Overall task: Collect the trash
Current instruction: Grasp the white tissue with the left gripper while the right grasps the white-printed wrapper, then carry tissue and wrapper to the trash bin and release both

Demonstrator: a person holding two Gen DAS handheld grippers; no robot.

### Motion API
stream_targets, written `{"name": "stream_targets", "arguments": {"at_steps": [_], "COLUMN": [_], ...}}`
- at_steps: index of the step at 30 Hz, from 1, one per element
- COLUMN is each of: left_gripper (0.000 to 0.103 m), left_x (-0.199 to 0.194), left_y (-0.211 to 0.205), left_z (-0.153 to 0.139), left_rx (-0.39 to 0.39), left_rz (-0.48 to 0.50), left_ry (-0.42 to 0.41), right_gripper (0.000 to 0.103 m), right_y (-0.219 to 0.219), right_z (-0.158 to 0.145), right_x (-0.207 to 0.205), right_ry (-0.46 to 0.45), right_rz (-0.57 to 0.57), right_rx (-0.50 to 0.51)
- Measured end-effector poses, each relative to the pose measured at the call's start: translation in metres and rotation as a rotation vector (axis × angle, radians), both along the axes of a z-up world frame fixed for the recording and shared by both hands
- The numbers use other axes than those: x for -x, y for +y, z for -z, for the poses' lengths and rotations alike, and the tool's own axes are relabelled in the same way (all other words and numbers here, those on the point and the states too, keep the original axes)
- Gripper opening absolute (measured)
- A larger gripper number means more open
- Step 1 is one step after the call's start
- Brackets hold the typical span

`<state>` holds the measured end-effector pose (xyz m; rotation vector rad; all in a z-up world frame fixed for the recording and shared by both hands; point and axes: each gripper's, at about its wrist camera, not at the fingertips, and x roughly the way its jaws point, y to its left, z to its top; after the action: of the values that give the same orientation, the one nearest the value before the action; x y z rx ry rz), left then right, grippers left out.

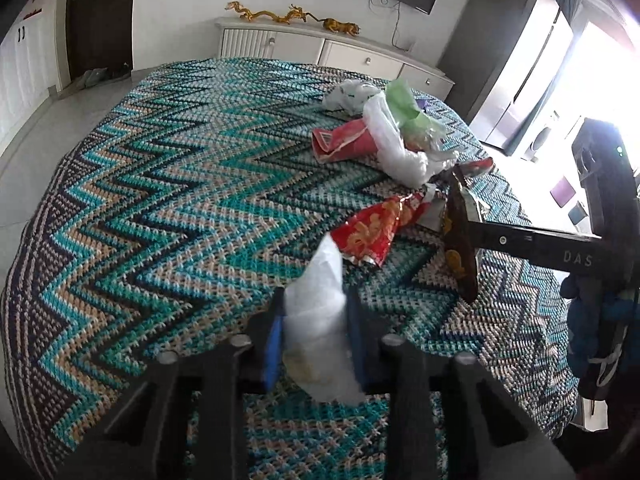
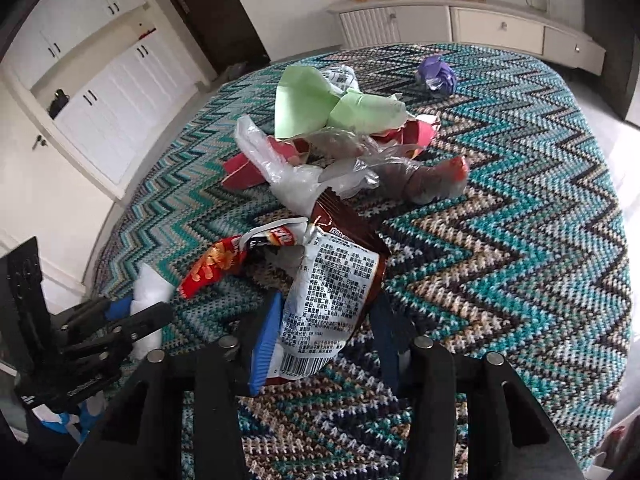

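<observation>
A pile of trash lies on a round table with a zigzag knitted cloth (image 1: 168, 184). My left gripper (image 1: 316, 320) is shut on a white crumpled wrapper (image 1: 316, 312), held above the cloth; it also shows in the right wrist view (image 2: 148, 292). My right gripper (image 2: 324, 320) is shut on a brown snack bag (image 2: 332, 292) with printed text; the bag also shows in the left wrist view (image 1: 460, 248). A red snack bag (image 1: 376, 232) lies between the two grippers. Behind it lie green paper (image 2: 320, 108), clear plastic bags (image 2: 292, 180) and a red carton (image 1: 344, 142).
A purple crumpled ball (image 2: 436, 74) lies at the far side of the table. A white sideboard (image 1: 328, 52) with golden dragon figures (image 1: 280, 14) stands against the back wall. White cupboards (image 2: 104, 92) line the left wall. The left part of the cloth is bare.
</observation>
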<state>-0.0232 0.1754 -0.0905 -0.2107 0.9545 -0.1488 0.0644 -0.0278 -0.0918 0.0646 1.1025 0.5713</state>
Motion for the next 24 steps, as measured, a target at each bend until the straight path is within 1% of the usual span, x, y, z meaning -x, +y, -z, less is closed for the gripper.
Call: {"name": "stream_targets", "arguments": {"at_steps": [3,7,12,16,21,24], "left_gripper": [0.019,0.019,0.018,0.018,0.018,0.018], "left_x": [0.003,0.011,0.023,0.024,0.026,0.026], "left_y": [-0.002,-0.003,-0.012,-0.017,-0.037,-0.056], "left_z": [-0.004,-0.016,-0.039,-0.051,-0.07,-0.087], "left_rx": [-0.006,-0.022,-0.031,-0.036,-0.037,-0.032], "left_rz": [-0.008,-0.021,-0.014,0.001,0.035,0.074], "left_ry": [-0.014,-0.045,-0.093,-0.12,-0.157,-0.191], "right_gripper": [0.029,0.022,0.021,0.02,0.02,0.02], "right_y": [-0.007,-0.013,-0.023,-0.035,-0.062,-0.087], "right_z": [-0.002,-0.009,-0.025,-0.04,-0.06,-0.074], "right_x": [0.003,0.011,0.023,0.035,0.053,0.065], "right_ry": [0.0,-0.019,-0.059,-0.094,-0.154,-0.196], "right_rz": [-0.003,-0.012,-0.024,-0.019,0.016,0.053], "right_rx": [-0.042,-0.075,-0.106,-0.124,-0.142,-0.15]}}
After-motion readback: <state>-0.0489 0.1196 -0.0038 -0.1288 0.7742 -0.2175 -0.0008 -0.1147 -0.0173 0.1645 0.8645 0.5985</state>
